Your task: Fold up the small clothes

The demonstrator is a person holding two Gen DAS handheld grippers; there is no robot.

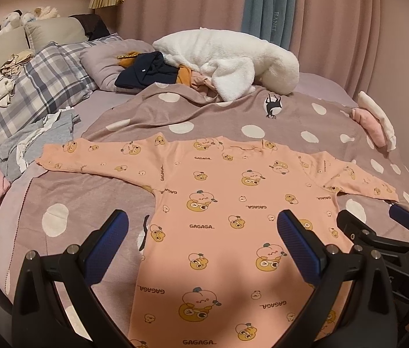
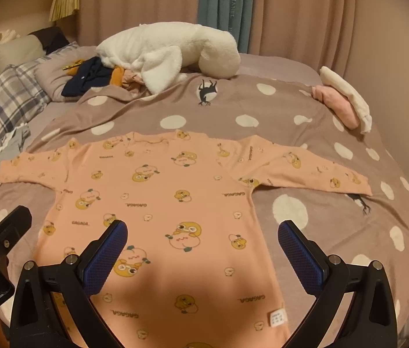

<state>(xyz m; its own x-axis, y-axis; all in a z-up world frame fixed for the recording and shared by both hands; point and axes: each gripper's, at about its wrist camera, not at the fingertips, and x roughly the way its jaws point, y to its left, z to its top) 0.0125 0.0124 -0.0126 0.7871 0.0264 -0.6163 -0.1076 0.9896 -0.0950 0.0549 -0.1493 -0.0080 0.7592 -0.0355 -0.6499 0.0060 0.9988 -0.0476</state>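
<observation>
Peach printed shirt (image 1: 219, 203) lies flat, sleeves spread, on your dotted blanket (image 1: 233, 121).
Your left gripper (image 1: 204, 232) and right gripper (image 2: 203, 236) hover above its hem, fingers released, grasping nothing.

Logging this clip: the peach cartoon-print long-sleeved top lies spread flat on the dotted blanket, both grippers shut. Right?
Not quite. The peach cartoon-print top lies flat on the dotted blanket, but both wrist views show the left gripper and right gripper open, holding nothing.
</observation>
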